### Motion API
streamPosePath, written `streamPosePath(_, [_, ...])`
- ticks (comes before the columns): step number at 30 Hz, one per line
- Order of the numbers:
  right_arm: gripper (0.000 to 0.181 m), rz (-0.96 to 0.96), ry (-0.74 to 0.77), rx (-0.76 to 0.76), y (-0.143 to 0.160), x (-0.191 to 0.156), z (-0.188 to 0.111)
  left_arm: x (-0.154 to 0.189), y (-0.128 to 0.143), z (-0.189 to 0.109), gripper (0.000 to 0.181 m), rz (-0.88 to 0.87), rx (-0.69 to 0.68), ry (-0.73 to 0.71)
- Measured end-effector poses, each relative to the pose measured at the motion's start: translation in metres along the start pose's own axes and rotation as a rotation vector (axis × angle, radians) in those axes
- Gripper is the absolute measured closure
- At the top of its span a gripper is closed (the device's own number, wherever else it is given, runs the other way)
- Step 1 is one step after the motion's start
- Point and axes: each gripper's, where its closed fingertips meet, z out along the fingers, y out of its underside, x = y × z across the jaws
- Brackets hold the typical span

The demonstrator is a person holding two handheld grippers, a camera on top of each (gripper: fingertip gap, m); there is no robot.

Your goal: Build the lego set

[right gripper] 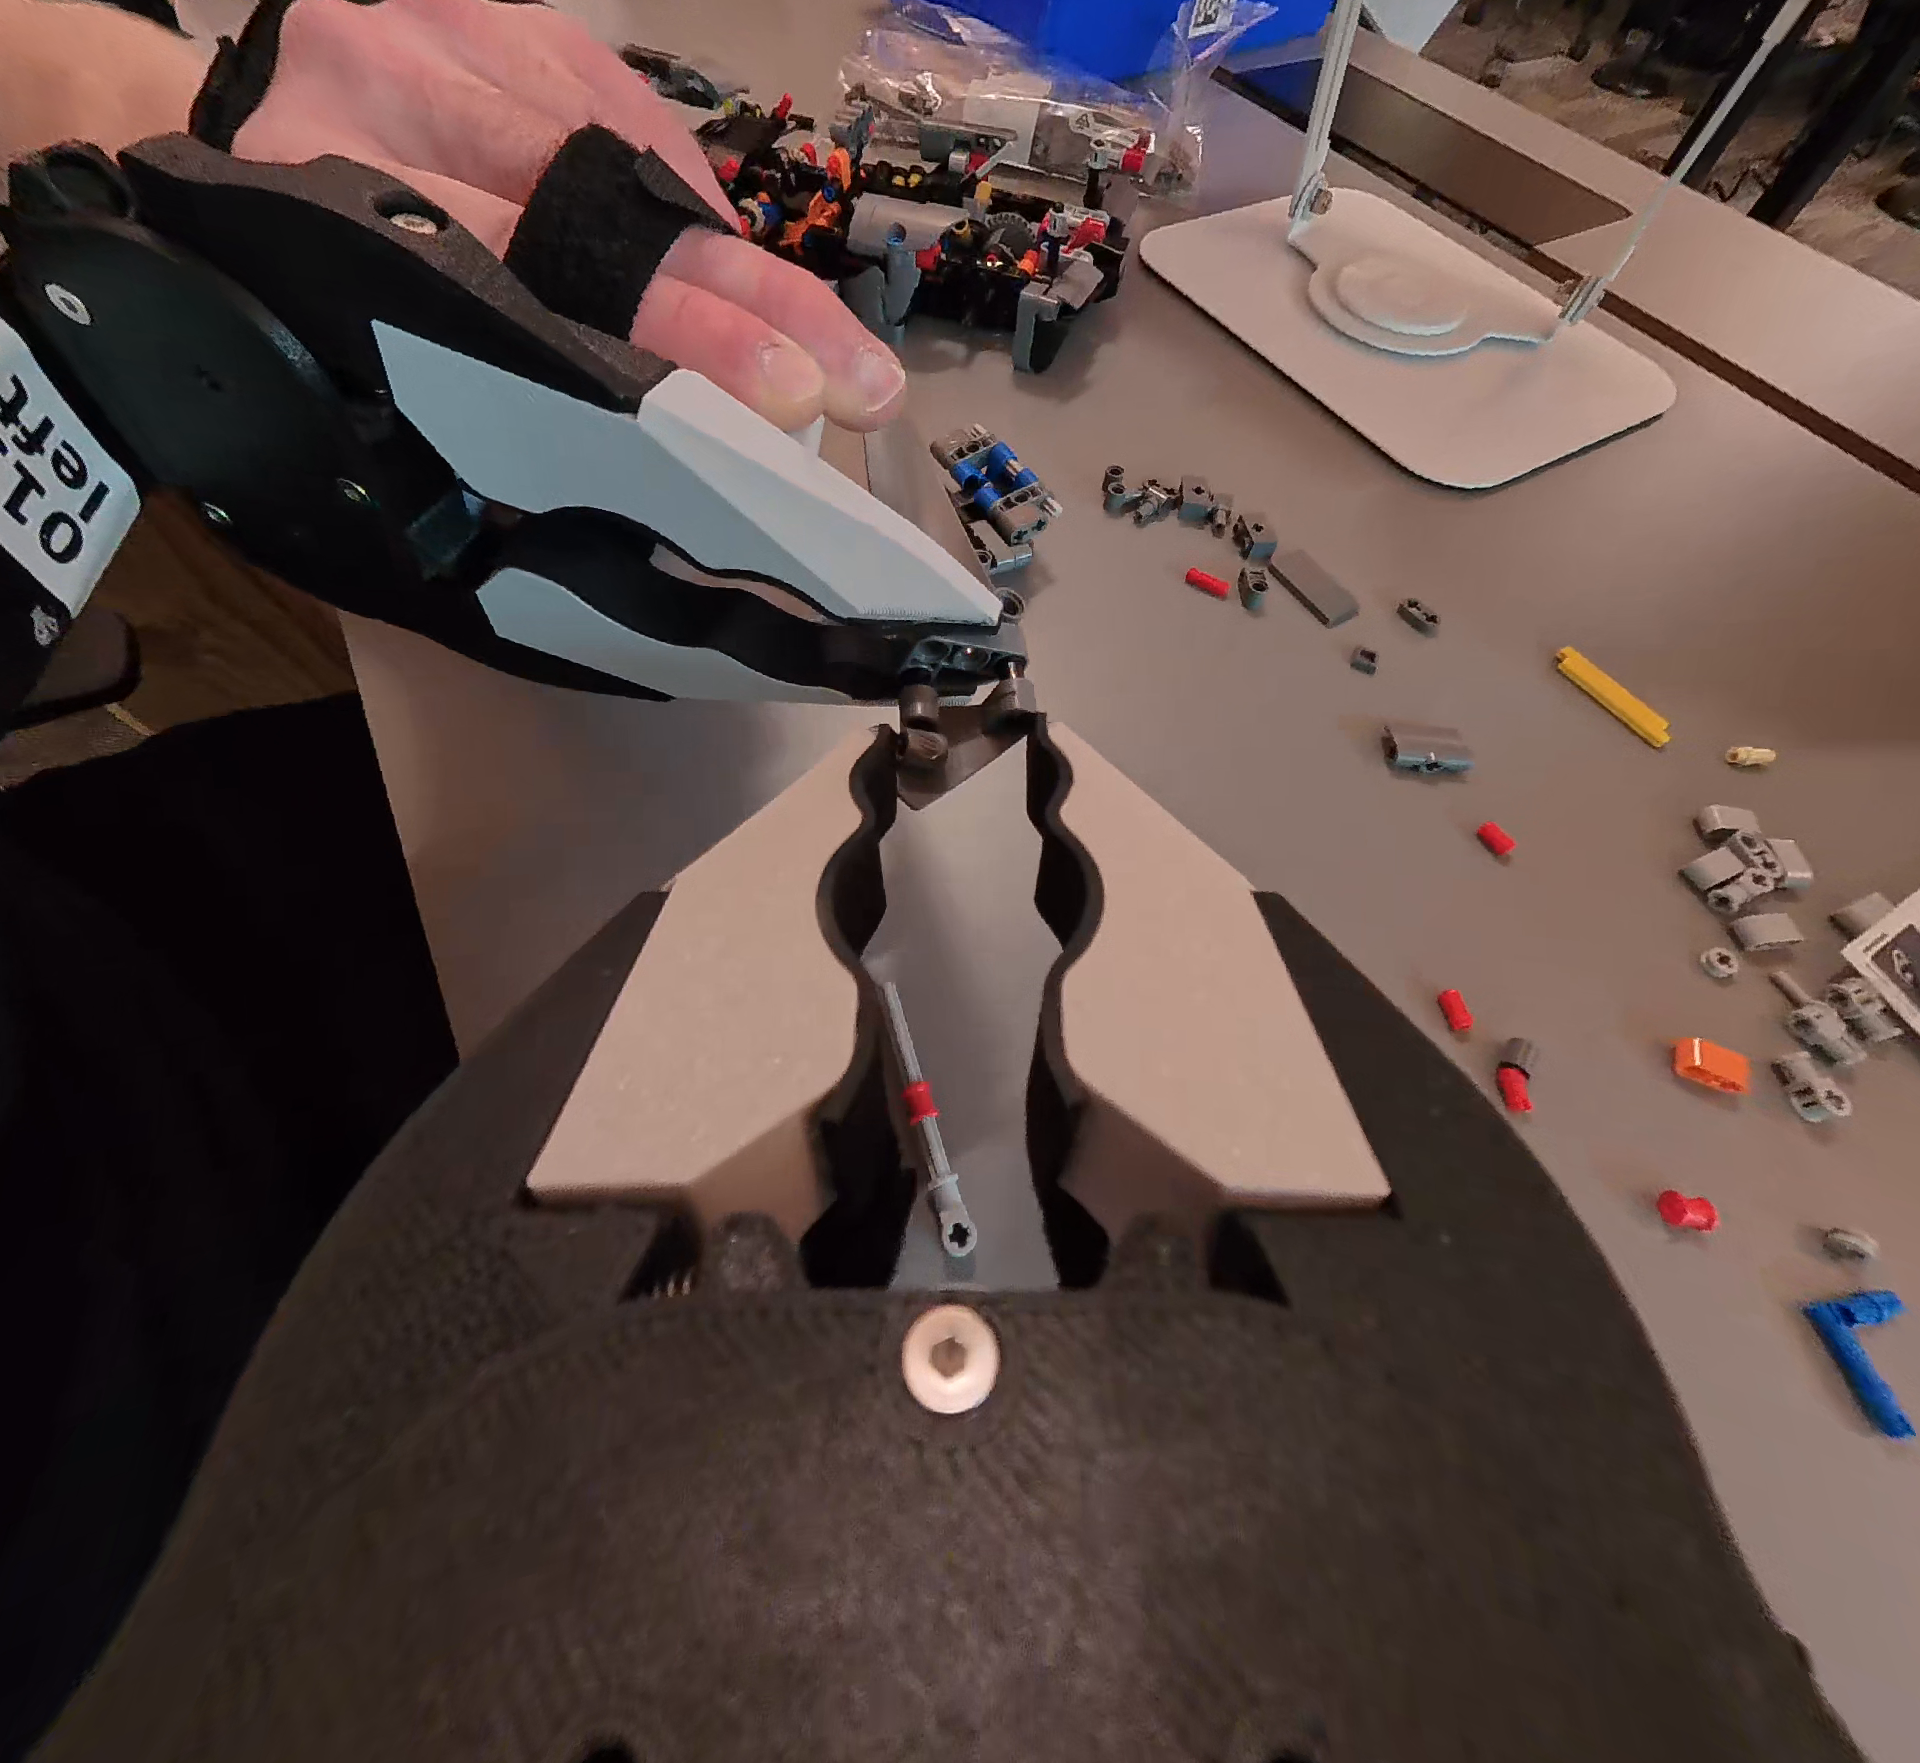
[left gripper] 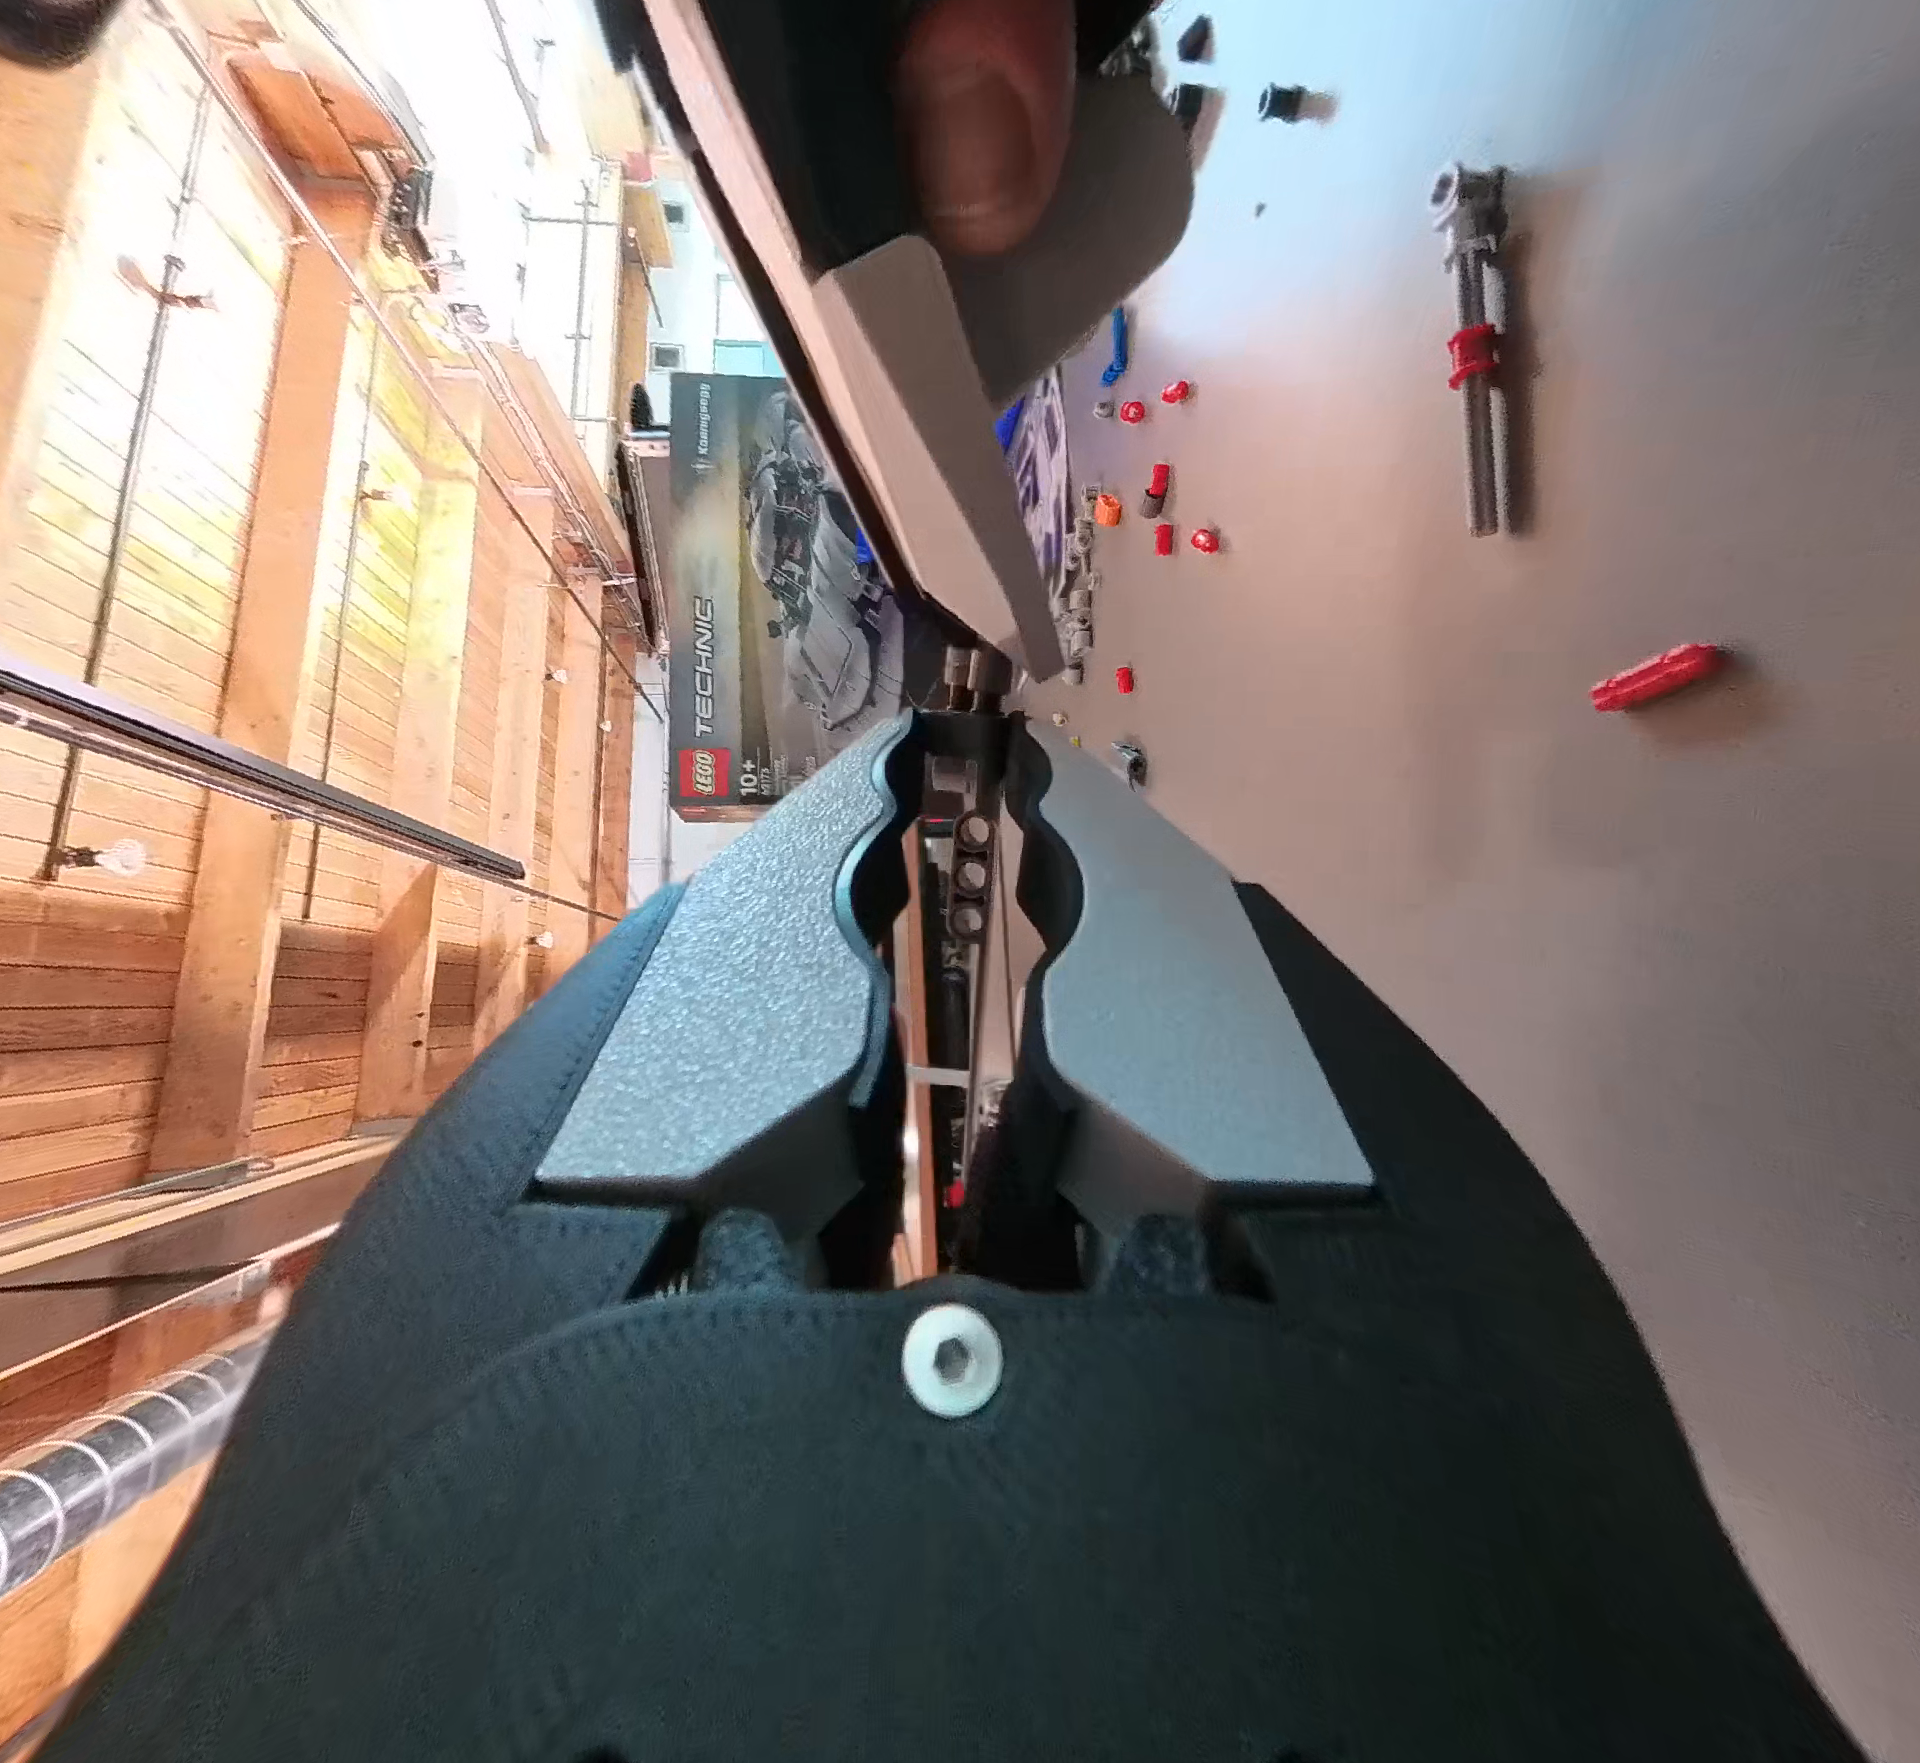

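Assembly looks partly done: a dense black chassis section [right gripper: 935,238] stands finished farther back on the grey table [right gripper: 1195,882], yet many grey, red, blue and yellow loose parts [right gripper: 1745,872] lie unused around it. The left gripper [right gripper: 961,648] is clamped on a dark holed beam [right gripper: 956,653], and the right gripper [right gripper: 961,737], jaws narrow, pinches small grey connector pieces [right gripper: 920,726] touching that beam's underside. Judging by the spread, most building remains.

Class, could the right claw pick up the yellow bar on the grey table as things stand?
Probably not yet: the right claw is shut on a small dark grey piece joined to the left claw's beam. The long yellow bar itself lies unobstructed.
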Motion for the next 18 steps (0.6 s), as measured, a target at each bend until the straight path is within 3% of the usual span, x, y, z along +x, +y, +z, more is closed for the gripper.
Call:
streamPosePath(9, [0.160, -0.120, -0.047, -0.022, -0.010, -0.006, -0.007, -0.011, -0.009, -0.006, 0.171, 0.008, 0.040, -0.022])
streamPosePath(18, [0.162, -0.123, -0.040, -0.032, -0.016, -0.006, -0.006, -0.016, -0.012, -0.008, 0.171, -0.003, 0.047, -0.030])
